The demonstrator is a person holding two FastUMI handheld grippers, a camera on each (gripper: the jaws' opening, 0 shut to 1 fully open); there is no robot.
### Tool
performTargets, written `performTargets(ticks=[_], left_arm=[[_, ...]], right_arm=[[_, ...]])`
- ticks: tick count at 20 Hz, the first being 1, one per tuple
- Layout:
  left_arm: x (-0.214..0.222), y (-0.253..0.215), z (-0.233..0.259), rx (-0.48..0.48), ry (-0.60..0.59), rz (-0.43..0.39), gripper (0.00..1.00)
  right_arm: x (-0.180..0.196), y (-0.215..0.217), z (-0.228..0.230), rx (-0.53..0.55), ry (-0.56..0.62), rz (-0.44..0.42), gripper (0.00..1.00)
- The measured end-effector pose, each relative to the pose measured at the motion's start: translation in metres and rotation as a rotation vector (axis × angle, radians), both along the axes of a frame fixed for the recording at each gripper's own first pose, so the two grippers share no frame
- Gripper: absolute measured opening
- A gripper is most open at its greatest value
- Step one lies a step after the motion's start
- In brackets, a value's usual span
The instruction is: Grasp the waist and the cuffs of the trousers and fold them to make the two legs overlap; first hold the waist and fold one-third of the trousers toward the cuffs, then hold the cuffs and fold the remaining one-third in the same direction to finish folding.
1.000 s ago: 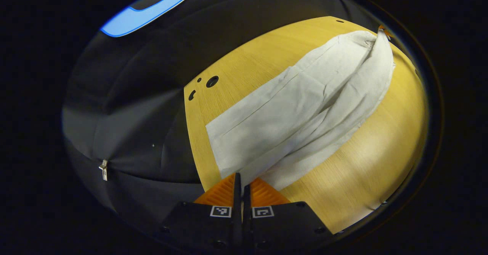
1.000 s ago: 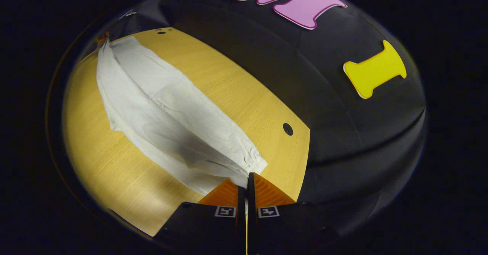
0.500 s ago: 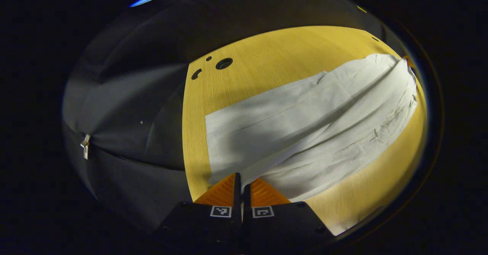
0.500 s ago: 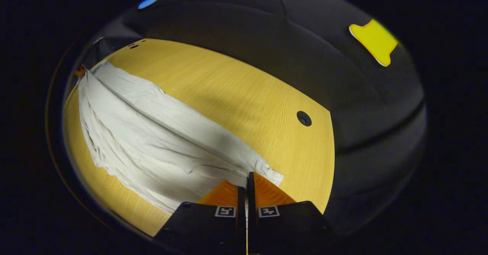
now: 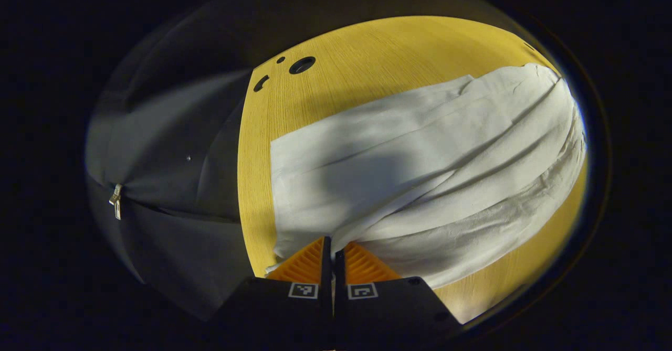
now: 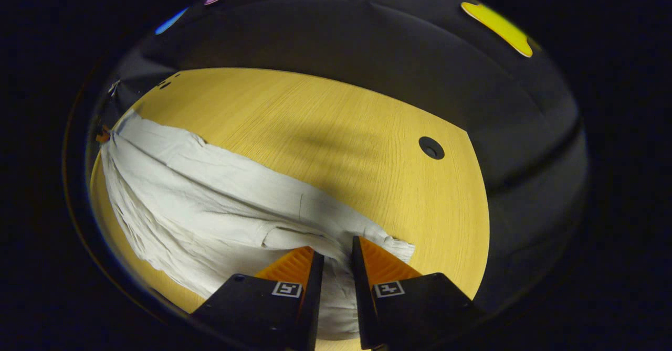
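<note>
White trousers (image 5: 420, 151) lie lengthwise on the yellow wooden table (image 5: 367, 62), one leg folded over the other in loose ridges. My left gripper (image 5: 329, 241) is shut on the near corner of the cuff end, whose straight hem runs along the table's left edge. In the right gripper view the trousers (image 6: 210, 204) stretch away to the left, and the gathered waist lies under my right gripper (image 6: 336, 246). Its fingers stand a little apart, with waist cloth showing in the gap between them and neither finger pressing on it.
The table's edge (image 6: 472, 193) drops off close to the right of the waist, with a round hole (image 6: 431, 147) near it. More holes (image 5: 302, 65) mark the corner beyond the cuffs. Black booth cloth with a zipper pull (image 5: 115, 206) hangs past the edge.
Both grippers came down toward the table and laid the top leg over the lower one. The right gripper, shut before, has now parted its fingers over the waist.
</note>
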State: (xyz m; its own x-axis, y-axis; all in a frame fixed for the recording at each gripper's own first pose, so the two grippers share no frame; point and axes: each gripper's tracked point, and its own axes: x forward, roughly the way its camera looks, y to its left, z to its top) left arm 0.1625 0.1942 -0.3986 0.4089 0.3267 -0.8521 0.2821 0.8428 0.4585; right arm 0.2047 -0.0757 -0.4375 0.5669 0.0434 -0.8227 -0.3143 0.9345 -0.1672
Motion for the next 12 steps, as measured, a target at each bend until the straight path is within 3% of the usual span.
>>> performTargets(ticks=[3, 4, 5, 7, 8, 12], left_arm=[[0.000, 0.006, 0.002, 0.043, -0.001, 0.014, 0.18], [0.000, 0.007, 0.002, 0.039, -0.006, 0.015, 0.39], [-0.001, 0.008, 0.002, 0.038, -0.003, 0.019, 0.44], [0.000, 0.012, 0.008, 0.058, -0.016, 0.024, 0.53], [-0.001, 0.013, 0.008, 0.053, -0.016, 0.028, 0.67], [-0.003, 0.008, 0.027, 0.030, -0.078, 0.022, 0.91]], right_arm=[[0.002, -0.001, 0.011, 0.072, -0.018, -0.069, 0.45], [0.004, -0.005, 0.018, 0.068, -0.045, -0.084, 0.49], [0.005, -0.013, 0.027, 0.059, -0.077, -0.106, 0.52], [0.004, -0.012, 0.052, 0.125, -0.122, -0.151, 0.92], [0.008, -0.011, 0.058, 0.175, -0.141, -0.184, 1.00], [0.002, -0.015, 0.082, 0.379, -0.186, -0.368, 0.98]])
